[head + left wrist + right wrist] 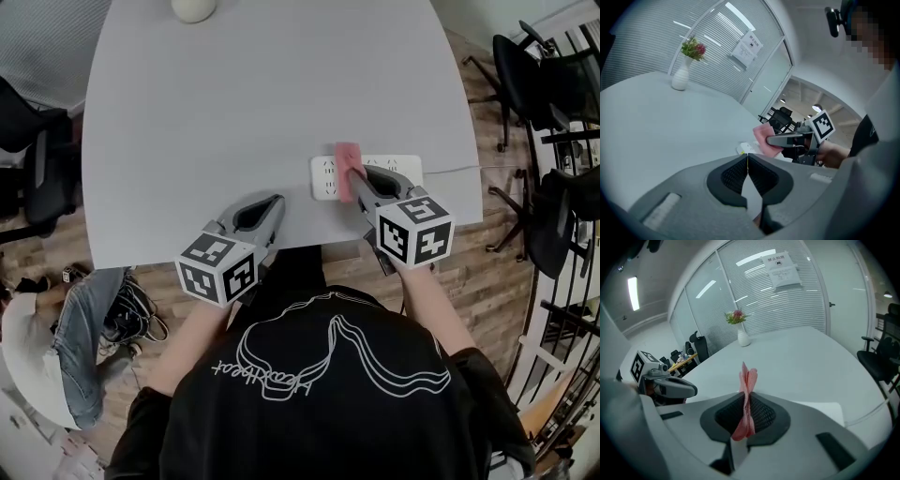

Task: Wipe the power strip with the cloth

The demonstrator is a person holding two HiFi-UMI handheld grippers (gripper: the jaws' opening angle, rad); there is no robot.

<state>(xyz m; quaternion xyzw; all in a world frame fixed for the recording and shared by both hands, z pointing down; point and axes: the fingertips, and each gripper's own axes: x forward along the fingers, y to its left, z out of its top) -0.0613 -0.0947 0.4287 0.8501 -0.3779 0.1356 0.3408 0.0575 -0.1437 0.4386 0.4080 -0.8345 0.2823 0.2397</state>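
A white power strip [394, 170] lies near the front right edge of the pale table [234, 112], with its cord running off to the right. My right gripper [353, 174] is shut on a pink cloth [347, 171] and holds it over the strip's left-middle part. In the right gripper view the cloth [746, 399] stands pinched between the jaws, and the strip [825, 409] shows just past them. My left gripper [277, 201] rests shut and empty at the table's front edge, left of the strip. The left gripper view shows the cloth [762, 136] and a corner of the strip [743, 148].
A white vase [193, 8] with flowers [736, 317] stands at the far edge of the table. Black office chairs [539, 84] stand to the right on the wood floor. A person's jeans [80, 319] and cables lie at the lower left.
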